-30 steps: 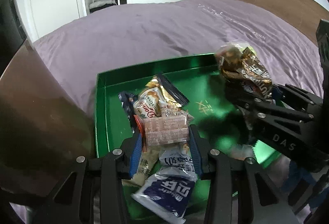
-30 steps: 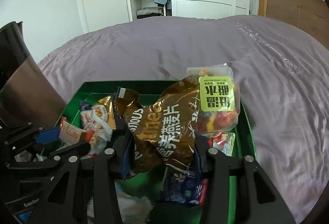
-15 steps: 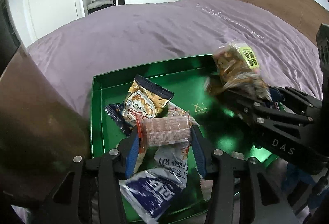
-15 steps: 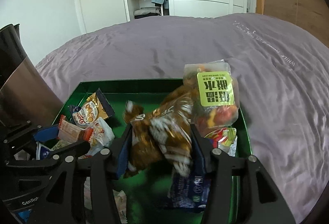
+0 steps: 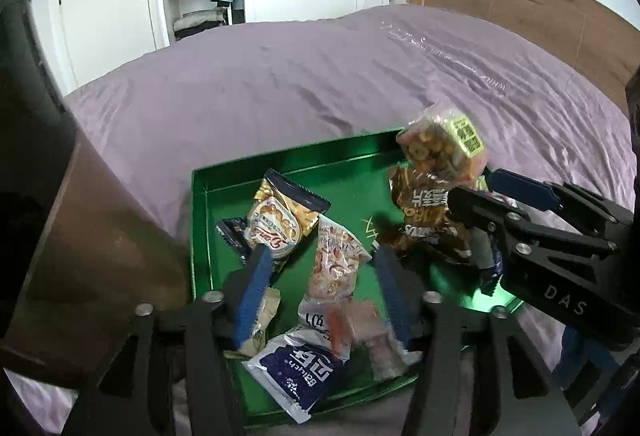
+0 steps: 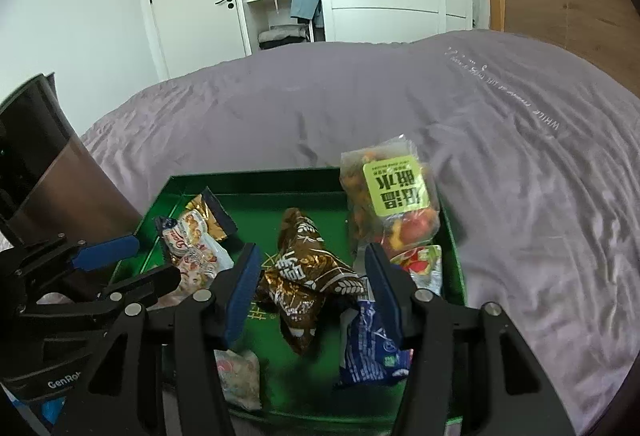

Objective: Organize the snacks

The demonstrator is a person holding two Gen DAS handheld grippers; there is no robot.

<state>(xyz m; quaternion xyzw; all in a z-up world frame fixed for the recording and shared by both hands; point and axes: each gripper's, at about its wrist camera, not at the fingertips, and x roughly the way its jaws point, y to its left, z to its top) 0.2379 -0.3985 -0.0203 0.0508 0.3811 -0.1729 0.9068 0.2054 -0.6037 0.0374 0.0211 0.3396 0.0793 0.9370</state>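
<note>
**Both grippers parted over the green snack tray**

Left wrist view: the left gripper (image 5: 324, 288) has just been opening, and its blue-padded jaws stand apart above the shiny green rectangular metal tray (image 5: 199, 236) on the mauve bedspread (image 5: 280, 84). A small pink-and-red wrapped snack bar (image 5: 360, 328), blurred, lies between the fingers with neither pad pressing on it. Below it sit a dark blue and white foil sachet (image 5: 298, 368) and a pink speckled clear packet (image 5: 336, 264). A gold biscuit bag with a dark serrated top (image 5: 280, 220) leans near the tray's left wall. The right gripper (image 5: 504, 196) enters from the right, beside a brown oat-crisp foil bag (image 5: 424, 220) and a clear bag of mixed crackers with a yellow-green label (image 5: 440, 152).

Right wrist view: here the right gripper (image 6: 312, 284) shows plainly. Its jaws have just been opening and stand wide, with the brown bag (image 6: 304, 280) lying loose on the tray floor between them, touched by neither pad. The labelled cracker bag (image 6: 388, 204) stands in the tray's far right corner. Only this view shows the blue crinkled packet (image 6: 372, 348) under the right finger and a red-and-white wrapper (image 6: 420, 264) against the right wall. The left gripper (image 6: 120, 264) shows at the left edge.
</note>
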